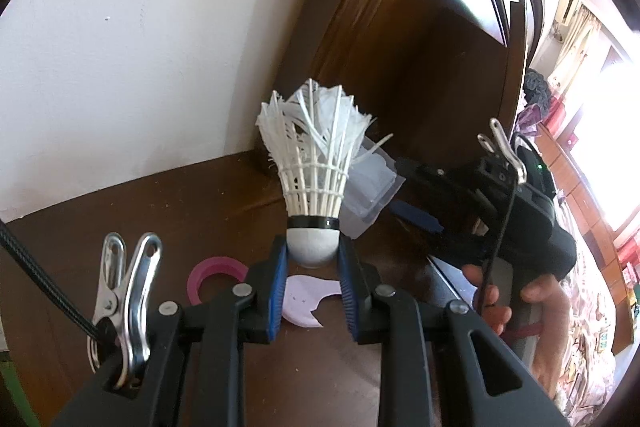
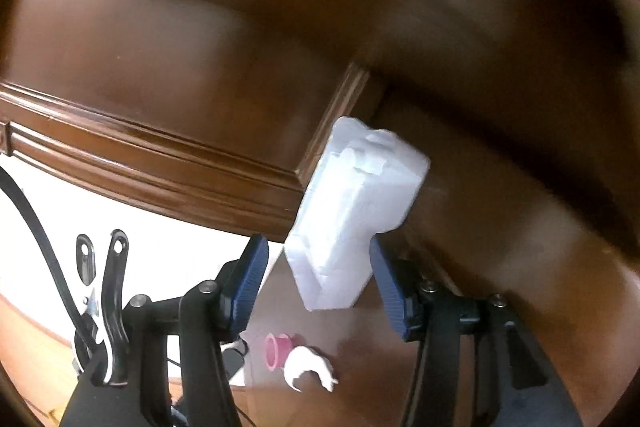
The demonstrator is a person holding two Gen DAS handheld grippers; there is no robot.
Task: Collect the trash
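Now left tool (image 1: 313,259) clamped on cork base of white feather shuttlecock (image 1: 316,163), feathers up and frayed, lifted off dark wooden counter (image 1: 180,211). Below it on counter: pink ring (image 1: 208,269) and torn white paper scrap (image 1: 304,301), just beside each other. Behind shuttlecock, clear plastic packaging (image 1: 370,187) at tips of right tool (image 1: 404,187), gripped by a hand (image 1: 516,303) at right of left wrist view. In right wrist view, right tool (image 2: 316,277) with blue pads (image 2: 250,281) set apart, blurred white plastic packaging (image 2: 356,211) between them, tilted, no clear press from either pad; contact with right-side pad not certain. Same pink ring (image 2: 276,351) and paper scrap (image 2: 310,367) lower down. Dark wooden headboard panel (image 2: 160,67) behind
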